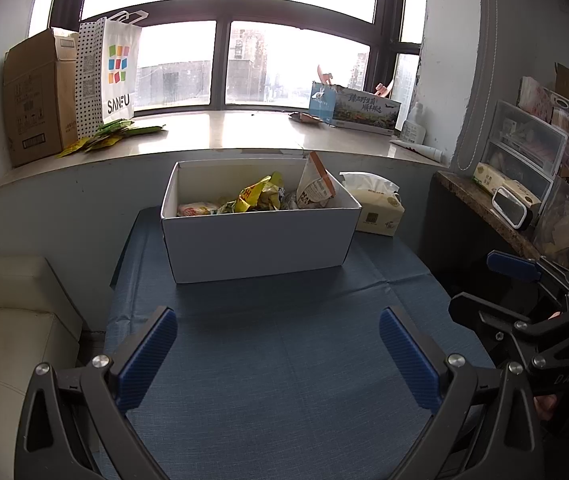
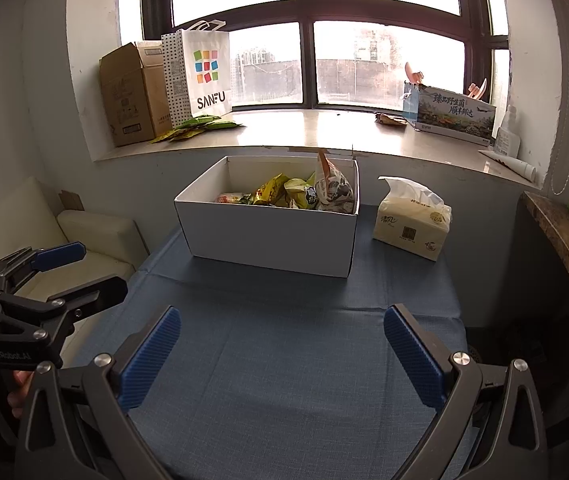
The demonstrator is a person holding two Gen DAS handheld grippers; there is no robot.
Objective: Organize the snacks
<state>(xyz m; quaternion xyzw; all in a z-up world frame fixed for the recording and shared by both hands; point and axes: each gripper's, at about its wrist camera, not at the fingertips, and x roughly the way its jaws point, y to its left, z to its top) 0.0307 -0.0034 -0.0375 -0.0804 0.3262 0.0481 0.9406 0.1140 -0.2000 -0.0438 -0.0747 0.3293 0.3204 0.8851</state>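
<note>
Snacks (image 1: 258,197) lie piled inside the white box (image 1: 258,246) at the far edge of the table (image 1: 284,360); the box's front wall hides their lower parts, so a count is not possible. Yellow wrappers and one tall orange-white pouch (image 1: 316,184) leaning at the box's right end are all that can be made out; print is unreadable. More green-yellow packets (image 1: 112,136) sit on the windowsill (image 1: 236,128) beside the SANFU bag (image 1: 118,76), off the table, too small to identify. A tissue pack (image 2: 412,224) stands just beside the box's right wall, near the far right corner.

Left gripper (image 1: 278,356): fingers wide apart, nothing between them, low over the near half of the table. Right gripper (image 2: 280,356): fingers also wide apart, empty, same region. Each camera catches the other gripper only partly, cut off at the frame edge.

The blue cloth between the box and the near edge is bare, open room. Right table edge runs close to a dark counter (image 1: 484,200) with clutter; left edge is near a cream sofa (image 1: 12,320).
</note>
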